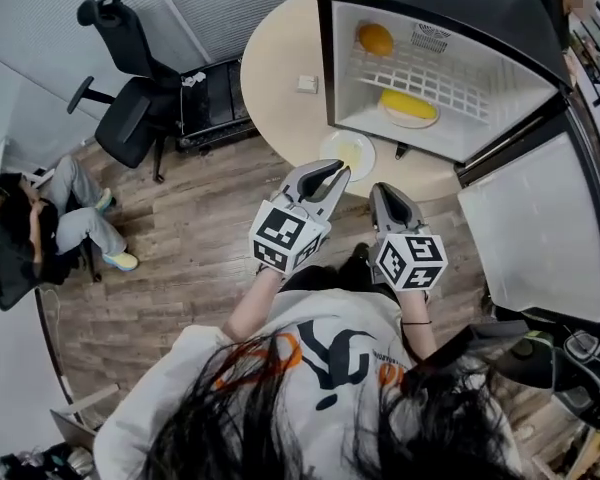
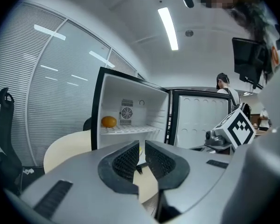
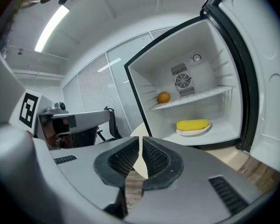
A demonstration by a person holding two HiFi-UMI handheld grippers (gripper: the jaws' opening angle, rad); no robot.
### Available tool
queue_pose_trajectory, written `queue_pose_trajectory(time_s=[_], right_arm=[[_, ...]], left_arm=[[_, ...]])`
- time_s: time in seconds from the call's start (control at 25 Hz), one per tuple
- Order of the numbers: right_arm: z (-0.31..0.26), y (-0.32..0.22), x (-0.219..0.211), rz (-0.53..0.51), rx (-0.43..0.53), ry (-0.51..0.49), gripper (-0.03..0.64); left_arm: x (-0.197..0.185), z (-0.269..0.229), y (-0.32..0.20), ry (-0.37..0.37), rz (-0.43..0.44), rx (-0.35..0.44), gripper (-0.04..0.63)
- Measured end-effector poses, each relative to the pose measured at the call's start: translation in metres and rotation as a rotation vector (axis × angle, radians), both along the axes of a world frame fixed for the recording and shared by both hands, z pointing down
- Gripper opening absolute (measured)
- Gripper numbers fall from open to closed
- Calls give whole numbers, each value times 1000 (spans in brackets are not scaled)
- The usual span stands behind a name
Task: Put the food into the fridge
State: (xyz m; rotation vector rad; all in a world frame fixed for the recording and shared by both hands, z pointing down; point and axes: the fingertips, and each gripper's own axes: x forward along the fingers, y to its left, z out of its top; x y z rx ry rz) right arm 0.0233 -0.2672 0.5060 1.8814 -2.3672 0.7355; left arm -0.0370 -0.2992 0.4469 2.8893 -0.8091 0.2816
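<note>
The small fridge (image 1: 540, 43) stands open on the round table (image 1: 280, 78). An orange (image 1: 375, 38) sits on its wire shelf, and a long yellow food on a plate (image 1: 408, 105) lies on its floor. Both show in the right gripper view too, the orange (image 3: 164, 97) above the yellow food (image 3: 192, 124). My left gripper (image 1: 325, 180) hovers in front of the table edge, shut with nothing between its jaws (image 2: 141, 146). My right gripper (image 1: 385, 196) is beside it, a little lower, also shut and holding nothing (image 3: 141, 143).
A white plate (image 1: 346, 154) rests on the table just outside the fridge, beyond the left gripper. The fridge door (image 1: 540, 228) swings open at the right. A small white item (image 1: 307, 84) lies on the table. An office chair (image 1: 130, 118) and a seated person (image 1: 40, 218) are at the left.
</note>
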Motion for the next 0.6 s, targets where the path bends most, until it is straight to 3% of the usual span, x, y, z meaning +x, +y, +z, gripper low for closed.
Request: queue_pose_trajectory(time_s=[0.6], right_arm=[[-6,109,-10,185,-36,54,32]], left_arm=[[-10,-1,87,60,161,-19,38]])
